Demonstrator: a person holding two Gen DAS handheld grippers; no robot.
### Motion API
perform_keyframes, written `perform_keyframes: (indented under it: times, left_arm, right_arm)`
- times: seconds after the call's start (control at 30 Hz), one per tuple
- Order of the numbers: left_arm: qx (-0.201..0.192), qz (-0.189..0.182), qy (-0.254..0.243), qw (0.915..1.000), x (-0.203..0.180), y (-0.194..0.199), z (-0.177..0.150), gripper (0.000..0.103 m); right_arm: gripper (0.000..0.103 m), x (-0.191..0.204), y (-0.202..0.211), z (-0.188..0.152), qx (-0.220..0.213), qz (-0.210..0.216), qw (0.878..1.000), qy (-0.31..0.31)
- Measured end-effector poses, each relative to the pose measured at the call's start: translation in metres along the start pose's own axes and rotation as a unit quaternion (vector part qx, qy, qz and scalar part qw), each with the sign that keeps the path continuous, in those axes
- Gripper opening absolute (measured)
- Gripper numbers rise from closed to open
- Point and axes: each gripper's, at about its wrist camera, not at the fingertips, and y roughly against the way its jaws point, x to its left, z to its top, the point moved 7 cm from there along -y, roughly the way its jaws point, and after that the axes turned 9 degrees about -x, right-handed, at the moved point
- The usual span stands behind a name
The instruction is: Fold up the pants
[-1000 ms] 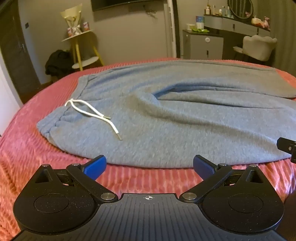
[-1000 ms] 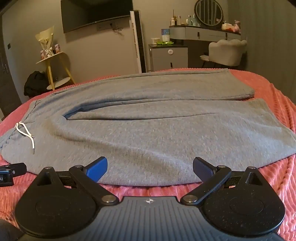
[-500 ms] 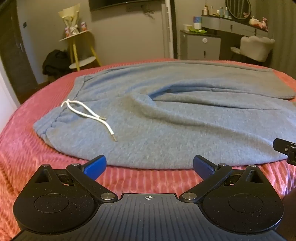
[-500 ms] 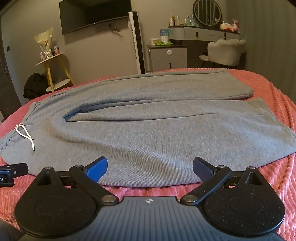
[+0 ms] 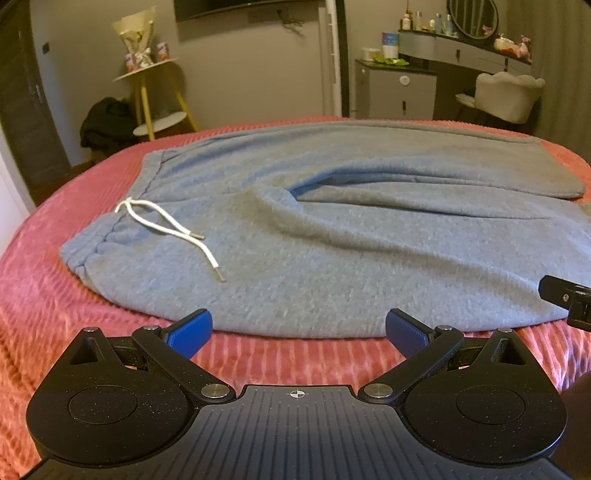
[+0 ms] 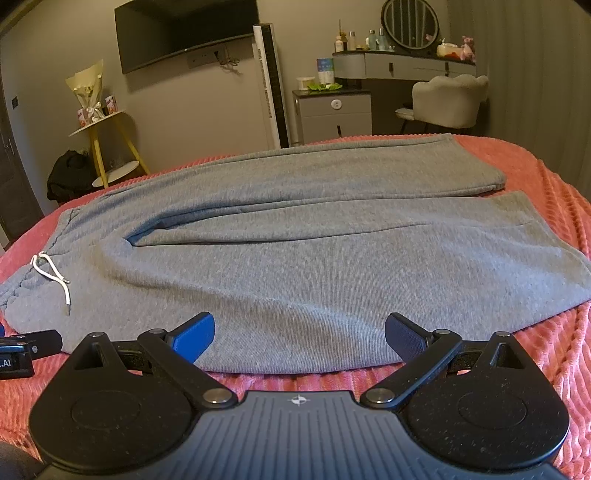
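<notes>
Grey sweatpants [image 5: 332, 236] lie flat on the red bedspread [image 5: 48, 306], waistband to the left with a white drawstring [image 5: 170, 229], legs stretching right. They also show in the right wrist view [image 6: 314, 251], with the drawstring [image 6: 51, 273] at far left. My left gripper [image 5: 299, 328] is open and empty, just short of the pants' near edge by the waist. My right gripper [image 6: 299, 330] is open and empty, its fingertips at the near edge of the near leg. Each gripper's tip shows at the edge of the other's view.
The red ribbed bedspread [image 6: 546, 332] covers the bed. Beyond it stand a yellow stool with a bouquet [image 5: 147, 74], a dark bag [image 5: 107, 122] on the floor, a grey cabinet [image 5: 395, 92], a vanity with a white chair [image 6: 447, 99] and a wall TV [image 6: 184, 33].
Both grippers have drawn back and risen slightly, so the pants sit a little farther off. Both stay open. The pants have not moved.
</notes>
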Motion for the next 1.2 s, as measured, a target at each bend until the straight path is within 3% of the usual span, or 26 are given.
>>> perform_keyframes:
  times: [1.2]
  left_arm:
    - [0.004, -0.008, 0.002, 1.0, -0.0059, 0.0015, -0.0005, 0.103]
  right_arm:
    - [0.099, -0.0029, -0.0015, -0.0005, 0.005, 0.0, 1.0, -0.013]
